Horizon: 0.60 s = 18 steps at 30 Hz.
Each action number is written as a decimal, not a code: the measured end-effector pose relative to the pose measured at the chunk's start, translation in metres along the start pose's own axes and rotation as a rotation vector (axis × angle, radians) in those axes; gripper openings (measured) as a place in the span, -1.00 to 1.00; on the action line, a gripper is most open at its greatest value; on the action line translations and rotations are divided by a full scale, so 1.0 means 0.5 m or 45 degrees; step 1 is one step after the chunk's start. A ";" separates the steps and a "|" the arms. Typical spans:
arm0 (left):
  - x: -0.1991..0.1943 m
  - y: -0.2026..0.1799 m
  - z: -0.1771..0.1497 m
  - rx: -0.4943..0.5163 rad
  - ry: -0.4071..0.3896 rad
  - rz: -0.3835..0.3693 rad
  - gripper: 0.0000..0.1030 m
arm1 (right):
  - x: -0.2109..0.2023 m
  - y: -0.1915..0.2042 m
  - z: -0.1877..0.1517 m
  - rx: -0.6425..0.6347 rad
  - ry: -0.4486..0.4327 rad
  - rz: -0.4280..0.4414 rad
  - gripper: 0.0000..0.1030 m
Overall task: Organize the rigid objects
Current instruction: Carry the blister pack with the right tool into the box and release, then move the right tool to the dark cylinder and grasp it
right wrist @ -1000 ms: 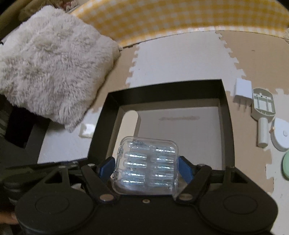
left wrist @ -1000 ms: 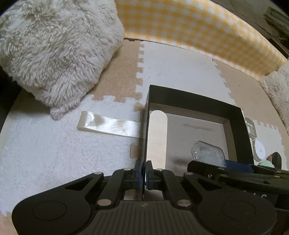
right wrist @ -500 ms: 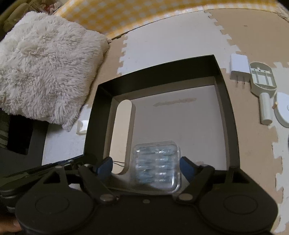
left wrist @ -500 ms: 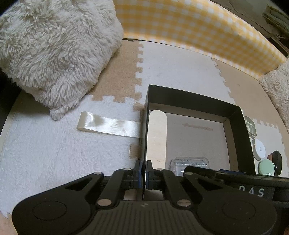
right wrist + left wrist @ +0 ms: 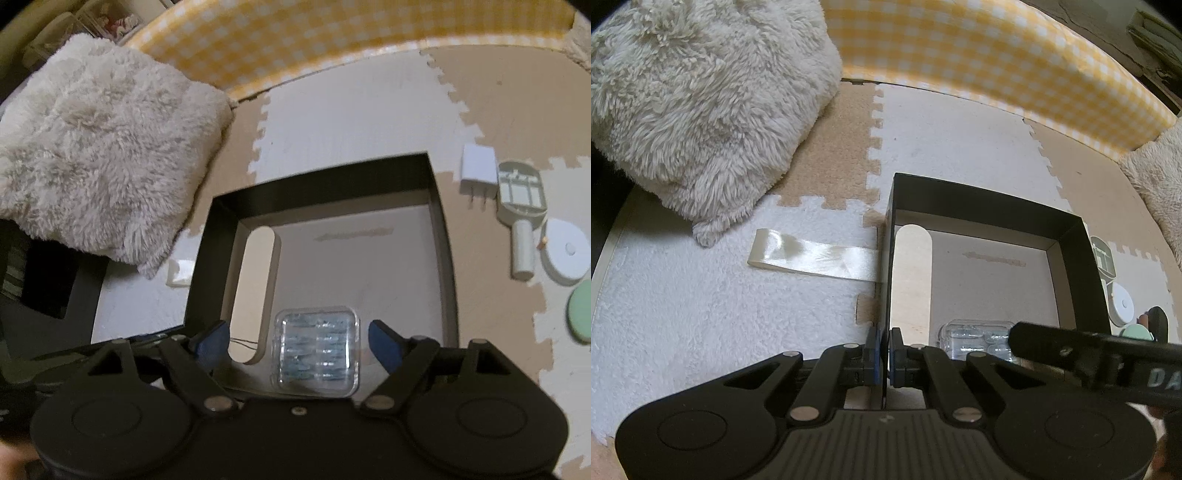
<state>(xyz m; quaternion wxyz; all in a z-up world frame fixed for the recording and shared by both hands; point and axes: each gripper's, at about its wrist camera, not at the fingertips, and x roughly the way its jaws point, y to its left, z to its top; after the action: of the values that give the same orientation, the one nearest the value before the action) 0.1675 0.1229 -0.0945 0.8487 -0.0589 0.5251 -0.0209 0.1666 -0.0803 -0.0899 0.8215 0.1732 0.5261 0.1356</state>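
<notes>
A black open box [image 5: 1071, 236] [image 5: 325, 177] sits on the foam mat. My left gripper [image 5: 885, 356] is shut on the box's left wall near its front corner. A clear plastic case [image 5: 317, 350] [image 5: 975, 339] lies on the box floor near the front edge. My right gripper [image 5: 297, 341] is open and empty, its blue pads on either side of the case and apart from it. Right of the box lie a white plug adapter [image 5: 478, 168], a grey handled tool [image 5: 521, 206], a white round disc [image 5: 567, 251] and a green disc [image 5: 581, 310].
A fluffy white cushion [image 5: 694, 110] [image 5: 96, 147] lies at the far left. A yellow checked barrier [image 5: 979, 55] runs along the back. A shiny white ribbon strip [image 5: 812, 258] lies on the mat left of the box. Another fluffy cushion [image 5: 1160, 177] is at the far right.
My right gripper let go of the clear case, which now lies on the box floor, and its jaws have opened wider. The left gripper has kept its hold on the box wall.
</notes>
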 end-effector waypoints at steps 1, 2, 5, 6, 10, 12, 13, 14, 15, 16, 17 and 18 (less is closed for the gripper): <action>0.000 0.000 0.000 0.000 0.000 0.000 -0.93 | -0.006 0.001 0.001 -0.009 -0.008 -0.002 0.61; 0.000 -0.001 0.001 0.000 0.000 0.000 -0.93 | -0.013 0.002 0.003 -0.019 -0.017 -0.006 0.61; 0.000 -0.001 0.001 0.000 0.000 0.001 -0.93 | -0.034 0.003 0.007 -0.039 -0.039 -0.009 0.61; 0.000 -0.001 0.001 0.000 0.000 0.001 -0.93 | -0.041 0.002 0.007 -0.045 -0.047 -0.007 0.62; -0.001 -0.002 0.002 0.002 0.000 0.002 -0.93 | -0.073 -0.005 0.007 -0.081 -0.079 -0.011 0.63; 0.000 -0.002 0.002 0.002 0.000 0.002 -0.93 | -0.088 -0.008 0.009 -0.091 -0.096 -0.012 0.64; -0.001 -0.002 0.002 0.002 0.000 0.001 -0.93 | -0.096 -0.012 0.010 -0.097 -0.104 -0.011 0.66; -0.001 -0.002 0.002 0.002 0.000 0.001 -0.93 | -0.104 -0.015 0.011 -0.102 -0.113 -0.011 0.67; 0.000 -0.002 0.002 0.002 0.001 0.002 -0.93 | -0.113 -0.019 0.013 -0.109 -0.123 -0.012 0.68; 0.000 -0.002 0.002 0.002 0.001 0.001 -0.93 | -0.122 -0.022 0.015 -0.116 -0.134 -0.016 0.69; 0.000 -0.002 0.002 0.001 0.001 0.001 -0.93 | -0.133 -0.029 0.017 -0.125 -0.148 -0.023 0.71; 0.000 -0.002 0.002 0.001 0.001 0.001 -0.93 | -0.142 -0.035 0.020 -0.131 -0.160 -0.029 0.73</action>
<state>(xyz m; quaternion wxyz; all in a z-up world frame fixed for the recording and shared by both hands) 0.1682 0.1220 -0.0939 0.8486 -0.0583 0.5253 -0.0207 0.1474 -0.1261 -0.0355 0.8622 0.1329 0.4678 0.1419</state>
